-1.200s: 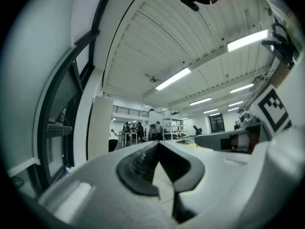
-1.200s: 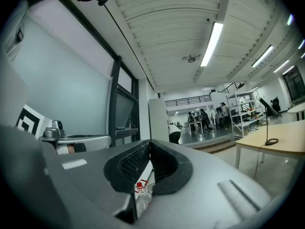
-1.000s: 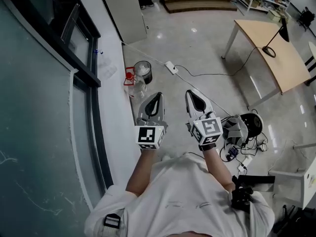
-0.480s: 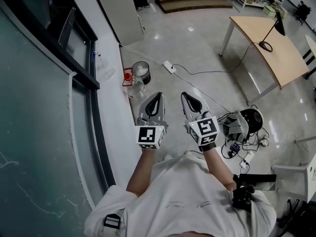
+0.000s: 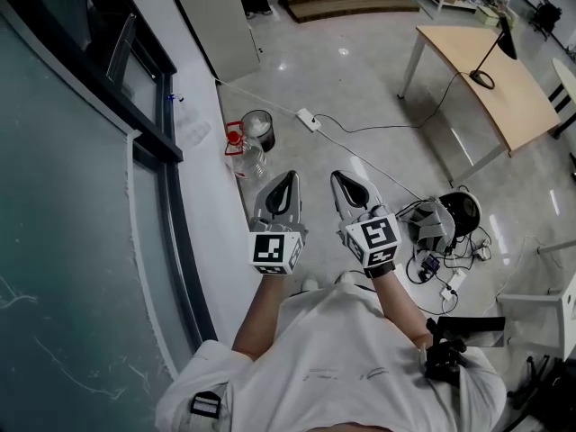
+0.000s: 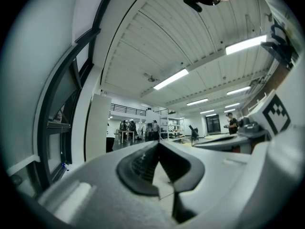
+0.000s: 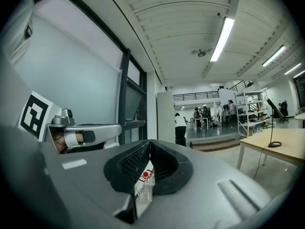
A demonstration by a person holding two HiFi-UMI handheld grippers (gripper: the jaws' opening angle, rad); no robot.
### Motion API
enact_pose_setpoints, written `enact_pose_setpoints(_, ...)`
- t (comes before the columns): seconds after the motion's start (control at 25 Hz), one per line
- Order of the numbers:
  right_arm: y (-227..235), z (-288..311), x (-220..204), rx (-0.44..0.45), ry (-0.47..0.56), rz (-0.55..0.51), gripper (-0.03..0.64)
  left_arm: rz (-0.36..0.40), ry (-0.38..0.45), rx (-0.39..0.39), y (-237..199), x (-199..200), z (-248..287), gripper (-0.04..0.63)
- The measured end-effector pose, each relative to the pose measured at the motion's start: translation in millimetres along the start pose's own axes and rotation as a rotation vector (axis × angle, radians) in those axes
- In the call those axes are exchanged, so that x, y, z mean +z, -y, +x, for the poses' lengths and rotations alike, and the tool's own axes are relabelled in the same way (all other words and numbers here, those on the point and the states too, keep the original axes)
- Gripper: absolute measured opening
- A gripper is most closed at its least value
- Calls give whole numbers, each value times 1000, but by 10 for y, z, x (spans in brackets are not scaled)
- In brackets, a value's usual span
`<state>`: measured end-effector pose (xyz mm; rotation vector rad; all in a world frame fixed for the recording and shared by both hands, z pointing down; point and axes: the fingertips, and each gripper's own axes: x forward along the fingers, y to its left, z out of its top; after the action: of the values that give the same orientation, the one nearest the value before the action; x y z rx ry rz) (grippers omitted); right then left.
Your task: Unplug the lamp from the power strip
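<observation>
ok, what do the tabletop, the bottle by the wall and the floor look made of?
Tabletop: light wood or wood-look laminate, matte, with an even tan surface.
Bottle: probably clear plastic, with a see-through body and a red cap.
Floor: polished concrete or tile, can't tell which. It is glossy grey and the lights reflect in it.

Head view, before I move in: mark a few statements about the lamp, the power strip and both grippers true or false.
1. The left gripper and the right gripper are both shut with nothing between their jaws. True.
2. The lamp stands on the floor beside the power strip. False: it stands on the wooden table, far from the strip.
3. A dark cord runs across the floor from the power strip toward the table. True.
4. The right gripper is touching the power strip. False: it is held in front of the person, apart from the strip, which lies on the floor further ahead.
</observation>
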<state>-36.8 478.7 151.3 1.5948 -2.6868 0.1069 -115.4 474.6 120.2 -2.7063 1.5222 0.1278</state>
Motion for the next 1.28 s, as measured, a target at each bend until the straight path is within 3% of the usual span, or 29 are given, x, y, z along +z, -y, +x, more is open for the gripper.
enact_pose_setpoints(0.52,-527,6,-106,1,-37,-23,9,-77,23,15,-321,-46,-396,0)
enact_pose_setpoints(0.8,-615,75,-240,20,-77,-16,9,-109,35,9,-411,33,-332,0)
enact_pose_setpoints(1.08,-283,535,-339,62,-67,29,9,-101,-24,53,-599,-244,59,2)
enact_pose_setpoints(1.28,138,954,-254,114,-54,50,9,-75,-34,69,-703,-227,687,2)
